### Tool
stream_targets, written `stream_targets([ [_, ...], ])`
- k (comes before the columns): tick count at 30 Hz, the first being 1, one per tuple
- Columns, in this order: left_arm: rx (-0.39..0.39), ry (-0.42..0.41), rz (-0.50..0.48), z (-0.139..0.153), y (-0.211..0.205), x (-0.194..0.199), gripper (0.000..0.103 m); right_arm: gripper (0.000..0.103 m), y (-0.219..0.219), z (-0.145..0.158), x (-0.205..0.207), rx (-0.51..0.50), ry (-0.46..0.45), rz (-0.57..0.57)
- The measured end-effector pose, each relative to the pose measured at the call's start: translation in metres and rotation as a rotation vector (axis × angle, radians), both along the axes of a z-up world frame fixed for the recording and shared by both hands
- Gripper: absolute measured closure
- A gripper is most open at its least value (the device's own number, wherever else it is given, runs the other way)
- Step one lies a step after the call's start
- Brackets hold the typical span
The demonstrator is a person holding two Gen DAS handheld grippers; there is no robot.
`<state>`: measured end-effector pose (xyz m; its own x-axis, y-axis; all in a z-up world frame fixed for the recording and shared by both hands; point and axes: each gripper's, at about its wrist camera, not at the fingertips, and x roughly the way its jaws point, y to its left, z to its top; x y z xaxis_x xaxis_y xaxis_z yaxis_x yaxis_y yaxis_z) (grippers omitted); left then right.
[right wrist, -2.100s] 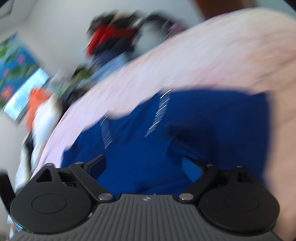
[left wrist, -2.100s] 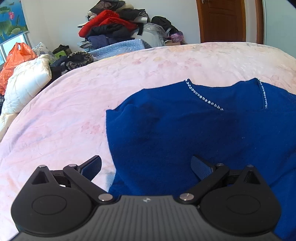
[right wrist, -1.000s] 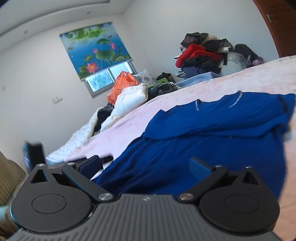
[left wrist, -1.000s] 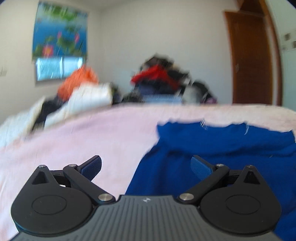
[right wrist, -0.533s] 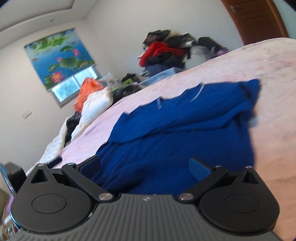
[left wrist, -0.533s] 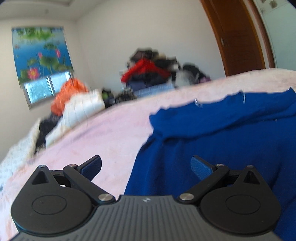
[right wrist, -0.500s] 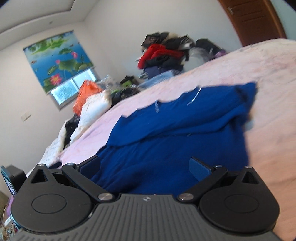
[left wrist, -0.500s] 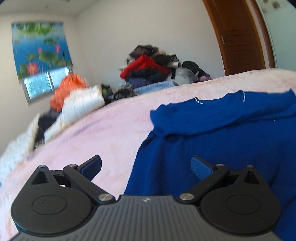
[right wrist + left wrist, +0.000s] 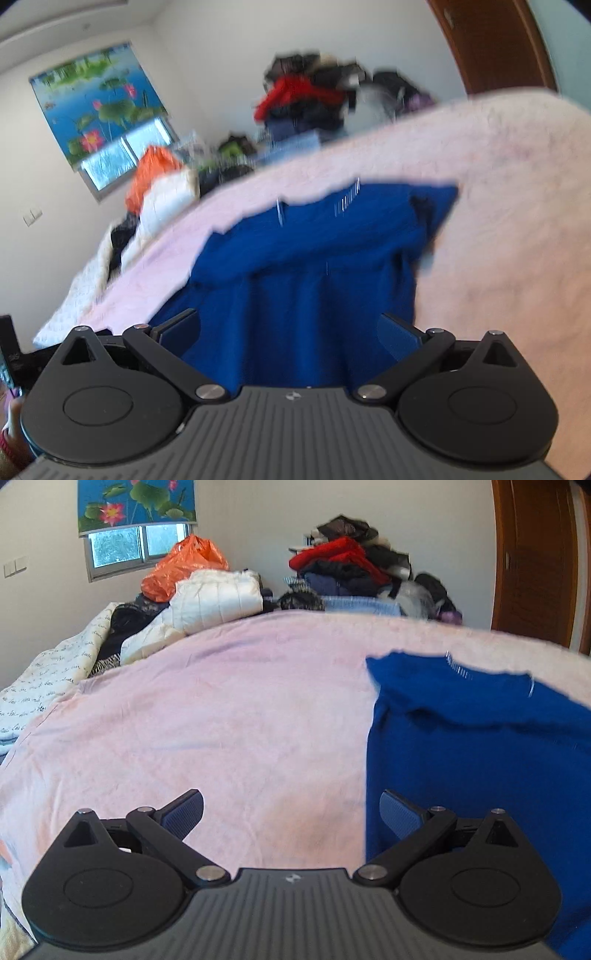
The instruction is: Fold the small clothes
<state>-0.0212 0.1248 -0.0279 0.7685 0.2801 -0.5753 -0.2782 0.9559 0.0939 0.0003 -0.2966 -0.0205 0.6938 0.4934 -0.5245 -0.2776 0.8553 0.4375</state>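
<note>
Left gripper (image 9: 291,814) — fingers spread wide, nothing between them, holding nothing. Left fingertip (image 9: 183,814) is over bare pink bed cover (image 9: 229,716); right fingertip sits at the left edge of the blue top (image 9: 476,746). Contact w/ fabric can't be told from this view.

Blue top, left wrist view — lies flat on the bed, right half of frame, upper part folded down over the body w/ a ragged fold edge. Sparkly trim (image 9: 458,668) at the neckline, blurred. Right side cut off by the frame edge; bottom hem hidden behind the gripper body.

Background, l. to r. — white quilt w/ script print (image 9: 40,683), lotus blind (image 9: 136,504) over a window, orange bag (image 9: 184,568), white padded jacket (image 9: 218,602), clothes pile (image 9: 354,568) w/ a red item on top, wooden door (image 9: 535,561).

Right gripper (image 9: 290,334) — fingers also spread wide, gripping nothing. Blue top (image 9: 314,266) fills the gap; both fingertips overlap its near edge, left fingertip (image 9: 181,332) by the garment's left border. Touching or just above: can't tell.

Right wrist view is motion-blurred; trim shows only as streaks, and the garment's near hem is hidden under the gripper body. Dark object at far left edge (image 9: 7,347) — cut off, not identifiable.
</note>
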Motion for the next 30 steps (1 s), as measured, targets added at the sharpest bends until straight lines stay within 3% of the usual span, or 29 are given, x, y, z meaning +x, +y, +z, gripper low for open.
stream_targets([
  [3,0.007,0.027,-0.027,-0.012,0.004,0.0,0.001,0.0,0.008,-0.019,-0.01,0.019,0.073,0.042],
  [5,-0.015,0.006,-0.064,-0.008,0.007,-0.006,0.0,0.0,0.006,-0.013,-0.024,0.017,0.037,0.051],
  [10,-0.187,0.027,-0.26,0.006,0.022,-0.026,0.0,0.0,-0.016,0.004,-0.055,-0.006,0.018,0.084],
  [12,-0.256,0.092,-0.317,0.006,0.027,-0.034,0.0,0.0,-0.023,0.005,-0.066,-0.029,0.06,0.089],
  [19,-0.475,0.244,-0.37,-0.008,0.038,-0.062,0.0,0.006,-0.04,-0.017,-0.092,0.051,0.285,0.08],
  [21,-0.545,0.289,-0.376,-0.016,0.039,-0.065,0.0,0.007,-0.045,-0.02,-0.097,0.096,0.286,0.084],
  [25,-0.506,0.316,-0.414,-0.017,0.025,-0.066,0.0,0.006,-0.041,-0.025,-0.102,0.158,0.329,0.162],
  [29,-0.483,0.319,-0.476,-0.018,0.008,-0.069,0.001,0.003,-0.026,-0.023,-0.111,0.127,0.27,0.196],
  [30,-0.462,0.317,-0.477,-0.018,0.004,-0.071,0.001,0.008,-0.024,-0.023,-0.111,0.134,0.259,0.195],
])
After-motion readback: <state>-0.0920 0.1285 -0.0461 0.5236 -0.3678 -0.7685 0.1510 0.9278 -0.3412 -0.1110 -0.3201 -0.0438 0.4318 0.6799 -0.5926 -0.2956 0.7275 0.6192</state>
